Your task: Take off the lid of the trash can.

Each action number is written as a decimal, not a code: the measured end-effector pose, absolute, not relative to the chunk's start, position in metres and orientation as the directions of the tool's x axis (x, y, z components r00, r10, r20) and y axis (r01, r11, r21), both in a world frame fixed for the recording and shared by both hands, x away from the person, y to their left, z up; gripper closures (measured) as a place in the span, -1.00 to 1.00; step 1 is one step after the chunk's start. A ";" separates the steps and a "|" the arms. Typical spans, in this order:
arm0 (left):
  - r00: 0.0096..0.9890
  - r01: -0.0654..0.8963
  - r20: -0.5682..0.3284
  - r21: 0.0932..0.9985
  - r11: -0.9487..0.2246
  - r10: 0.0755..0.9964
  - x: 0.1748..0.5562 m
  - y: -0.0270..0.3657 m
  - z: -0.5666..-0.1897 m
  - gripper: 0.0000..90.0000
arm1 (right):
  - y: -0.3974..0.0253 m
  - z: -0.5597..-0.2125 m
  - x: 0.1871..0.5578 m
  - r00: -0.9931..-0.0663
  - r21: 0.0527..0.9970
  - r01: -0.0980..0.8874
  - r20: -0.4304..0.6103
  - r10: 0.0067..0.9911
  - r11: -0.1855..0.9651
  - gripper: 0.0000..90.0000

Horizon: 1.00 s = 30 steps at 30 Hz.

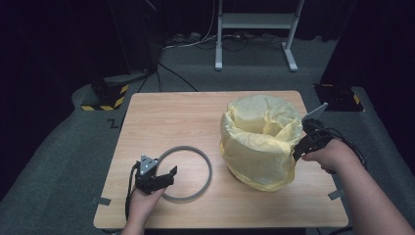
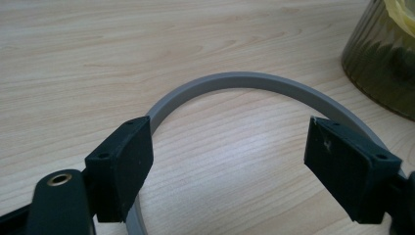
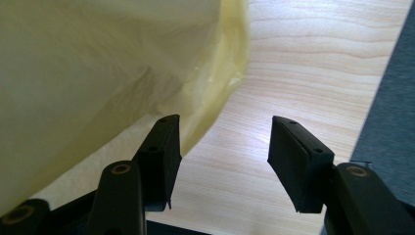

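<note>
A grey ring point(image 1: 188, 172) lies flat on the wooden table point(image 1: 181, 115), left of a bin lined with a yellow plastic bag point(image 1: 262, 139). My left gripper point(image 1: 169, 175) hovers over the ring's near-left arc, jaws open, nothing between them. In the left gripper view the ring point(image 2: 244, 83) curves past both black jaws of that gripper point(image 2: 227, 161). My right gripper point(image 1: 301, 147) is at the bag's right side, open. In the right gripper view the bag point(image 3: 98, 73) hangs just left of the gripper point(image 3: 222, 156), its left jaw near the plastic's edge.
The dark ribbed bin wall point(image 2: 381, 63) shows under the bag at the far right of the left gripper view. The table's right edge point(image 3: 377, 98) runs close to my right gripper. A white stand point(image 1: 254, 29) and cables sit on the floor beyond the table.
</note>
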<state>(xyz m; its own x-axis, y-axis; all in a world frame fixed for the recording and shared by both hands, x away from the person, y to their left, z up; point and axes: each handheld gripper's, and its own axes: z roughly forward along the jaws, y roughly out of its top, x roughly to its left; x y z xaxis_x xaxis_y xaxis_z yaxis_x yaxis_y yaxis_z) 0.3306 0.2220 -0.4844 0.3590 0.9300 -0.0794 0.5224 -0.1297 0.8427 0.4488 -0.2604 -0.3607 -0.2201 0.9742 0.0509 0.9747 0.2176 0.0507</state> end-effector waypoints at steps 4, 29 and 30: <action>0.362 0.533 -0.086 0.836 -0.130 0.928 0.331 0.222 -0.485 -0.59 | -0.260 -0.351 0.451 -0.208 0.047 0.977 0.021 0.978 0.207 0.02; 0.396 0.584 -0.131 0.800 -0.139 0.909 0.333 0.218 -0.484 -0.62 | -0.229 -0.221 0.445 -0.199 0.113 0.973 -0.031 0.980 0.201 0.14; 0.395 0.580 -0.127 0.802 -0.140 0.910 0.333 0.219 -0.484 -0.62 | -0.224 -0.217 0.445 -0.207 0.120 0.970 -0.032 0.978 0.209 0.15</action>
<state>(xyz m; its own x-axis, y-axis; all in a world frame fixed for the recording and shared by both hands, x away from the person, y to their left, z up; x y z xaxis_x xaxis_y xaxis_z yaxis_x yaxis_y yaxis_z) 0.3334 0.2193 -0.4844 0.3954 0.9097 -0.1267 0.5803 -0.1405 0.8022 0.4449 -0.2244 -0.2168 -0.2069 0.9778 -0.0316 0.9704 0.2092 0.1205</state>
